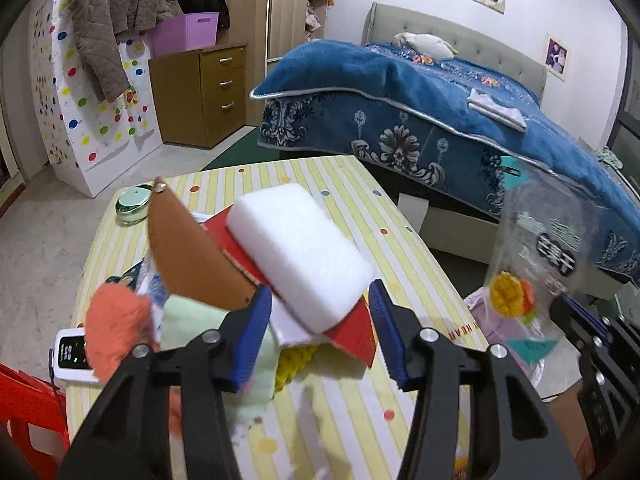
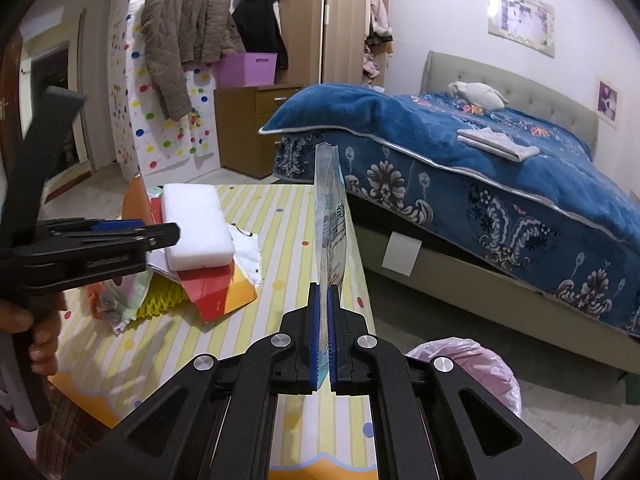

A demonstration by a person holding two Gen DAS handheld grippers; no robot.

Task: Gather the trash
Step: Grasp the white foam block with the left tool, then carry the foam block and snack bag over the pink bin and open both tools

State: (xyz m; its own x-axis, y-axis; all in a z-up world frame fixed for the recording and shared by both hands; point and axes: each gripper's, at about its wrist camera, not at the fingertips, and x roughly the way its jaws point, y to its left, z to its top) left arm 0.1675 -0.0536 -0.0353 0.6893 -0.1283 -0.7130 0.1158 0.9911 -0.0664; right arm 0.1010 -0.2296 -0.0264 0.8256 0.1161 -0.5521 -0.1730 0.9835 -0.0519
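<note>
While the right claw (image 2: 324,340) pinches a clear printed plastic bag (image 2: 330,216) upright above the striped bench (image 2: 280,216), the left claw (image 1: 320,320) stands partly open around a white foam block (image 1: 300,252), its pads not clearly pressing. That block tops a heap of litter: red card (image 1: 352,332), brown leather piece (image 1: 188,256), yellow netting (image 2: 160,300). A pink-lined bin (image 2: 480,364) sits below the bench edge.

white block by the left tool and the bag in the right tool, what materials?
White block: looks like foam sponge, matte, with a fuzzy fine-pored surface and soft rounded edges.
Bag: thin clear plastic film, glossy and printed; the bed shows through it in the left wrist view, and it stands edge-on, pinched in the right tool.
</note>
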